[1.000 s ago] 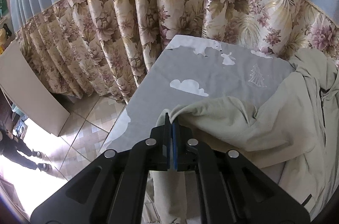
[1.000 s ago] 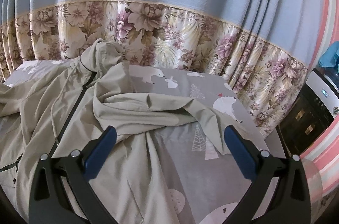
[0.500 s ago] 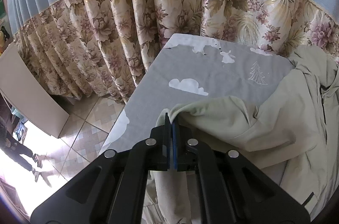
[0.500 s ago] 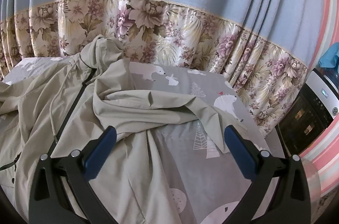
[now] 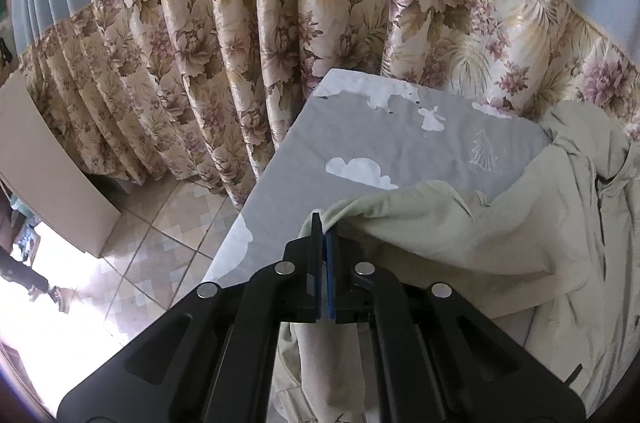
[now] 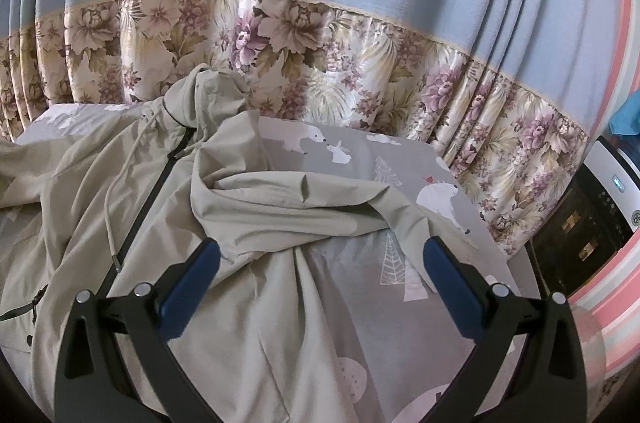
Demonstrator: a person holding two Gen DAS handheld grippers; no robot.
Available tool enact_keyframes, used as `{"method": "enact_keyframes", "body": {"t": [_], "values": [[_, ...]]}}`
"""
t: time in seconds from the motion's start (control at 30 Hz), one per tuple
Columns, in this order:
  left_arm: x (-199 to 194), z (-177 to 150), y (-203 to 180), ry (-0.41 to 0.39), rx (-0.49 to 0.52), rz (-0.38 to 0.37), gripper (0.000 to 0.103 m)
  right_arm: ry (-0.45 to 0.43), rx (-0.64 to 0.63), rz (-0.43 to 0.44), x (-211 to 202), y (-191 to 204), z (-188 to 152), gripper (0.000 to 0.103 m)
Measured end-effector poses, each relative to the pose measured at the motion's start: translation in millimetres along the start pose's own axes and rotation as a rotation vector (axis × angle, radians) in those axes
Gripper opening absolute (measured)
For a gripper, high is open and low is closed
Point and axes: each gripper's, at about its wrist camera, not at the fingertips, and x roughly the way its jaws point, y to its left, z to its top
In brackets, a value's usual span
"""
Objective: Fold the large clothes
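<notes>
Step in hand: early in the fold, I'd say. The beige jacket [image 6: 132, 207] lies rumpled and unfolded across the grey printed sheet [image 5: 384, 139], and one sleeve is being handled.
Left gripper [image 5: 323, 223]: jaws pressed together, pinching the sleeve end [image 5: 340, 213]; cloth hangs down beneath the jaws.
Right gripper [image 6: 320, 255]: jaws spread wide, holding nothing, hovering above the other sleeve [image 6: 312, 199], which lies crumpled across the sheet.
Where the jacket is: in the left wrist view it fills the 3 to 5 o'clock side; in the right wrist view it runs from 12 round to 9 o'clock, hood [image 6: 208, 91] against the floral curtain [image 6: 304, 55].
Next move: probably carry the pinched sleeve inward over the body, and have the free gripper take the loose sleeve.
Around: tiled floor [image 5: 160, 223] at 8 o'clock in the left view; a dark appliance [image 6: 588, 223] at 3 o'clock in the right view.
In the way: the sheet's edge is close, so a dropped sleeve may slide off; the drawstring [image 6: 110, 207] lies loose.
</notes>
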Motion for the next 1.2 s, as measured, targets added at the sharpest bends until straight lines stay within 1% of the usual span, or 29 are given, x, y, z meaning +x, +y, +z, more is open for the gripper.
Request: {"method": "enact_keyframes", "body": {"t": [0.03, 0.07, 0.13, 0.2, 0.23, 0.27, 0.3, 0.33, 0.37, 0.4, 0.47, 0.53, 0.6, 0.7, 0.77, 0.83, 0.9, 0.97, 1.0, 1.03, 1.07, 1.1, 1.13, 1.17, 1.2], "values": [[0, 2, 2, 0.002, 0.005, 0.0, 0.006, 0.001, 0.0, 0.001, 0, 0, 0, 0.101], [-1, 4, 5, 0.0, 0.014, 0.004, 0.013, 0.002, 0.0, 0.0, 1, 0, 0, 0.101], [-4, 13, 14, -0.019, 0.026, 0.033, 0.046, 0.001, -0.002, -0.001, 0, 0, 0, 0.101], [-1, 22, 22, -0.026, 0.038, 0.055, 0.062, 0.001, -0.002, 0.003, 0, 0, 1, 0.101], [3, 27, 27, -0.018, 0.034, 0.062, 0.066, -0.002, -0.007, 0.004, -1, 1, 1, 0.101], [6, 30, 29, -0.01, 0.04, 0.06, 0.069, -0.004, -0.009, 0.002, -2, 1, 2, 0.101], [8, 33, 29, -0.008, 0.048, 0.07, 0.077, -0.005, -0.012, -0.001, -2, 1, 2, 0.101], [9, 34, 29, -0.008, 0.05, 0.105, 0.085, -0.003, -0.011, -0.002, -2, 0, 1, 0.101], [8, 34, 30, -0.006, 0.042, 0.122, 0.088, -0.002, -0.008, -0.001, -2, -2, 0, 0.101], [5, 33, 32, -0.004, 0.023, 0.123, 0.092, -0.001, -0.004, 0.0, -3, -3, -1, 0.101], [-1, 31, 35, 0.004, -0.007, 0.105, 0.094, 0.004, 0.001, 0.0, -3, -7, -4, 0.101], [-8, 28, 38, 0.001, -0.011, 0.108, 0.092, 0.007, 0.005, 0.007, -3, -10, -7, 0.101], [-15, 23, 35, -0.003, 0.019, 0.124, 0.087, 0.003, 0.006, 0.012, -6, -12, -9, 0.101], [-18, 9, 26, 0.019, 0.064, 0.138, 0.087, -0.005, 0.017, 0.02, -8, -15, -10, 0.101], [-14, -2, 23, 0.036, 0.076, 0.139, 0.088, -0.005, 0.027, 0.028, -8, -17, -11, 0.101], [-9, -15, 23, 0.066, 0.071, 0.132, 0.088, -0.005, 0.029, 0.031, -8, -17, -11, 0.101], [-5, -30, 23, 0.093, 0.062, 0.107, 0.088, -0.005, 0.026, 0.03, -8, -17, -12, 0.101], [1, -42, 21, 0.114, 0.073, 0.096, 0.087, -0.002, 0.026, 0.029, -8, -16, -12, 0.101], [5, -47, 20, 0.115, 0.081, 0.103, 0.076, 0.0, 0.025, 0.029, -7, -15, -12, 0.101], [12, -50, 19, 0.129, 0.091, 0.099, 0.044, 0.001, 0.024, 0.028, -7, -14, -12, 0.101], [18, -52, 19, 0.153, 0.088, 0.081, 0.03, 0.002, 0.022, 0.027, -6, -13, -12, 0.101], [26, -52, 21, 0.179, 0.072, 0.054, 0.024, 0.002, 0.019, 0.026, -5, -11, -11, 0.101], [33, -48, 25, 0.187, 0.059, 0.031, 0.021, 0.002, 0.016, 0.026, -4, -9, -10, 0.101], [35, -44, 27, 0.179, 0.068, 0.034, 0.016, 0.0, 0.011, 0.024, -4, -8, -10, 0.101], [36, -38, 29, 0.164, 0.079, 0.051, 0.015, -0.003, 0.004, 0.017, -5, -6, -9, 0.101]]}}
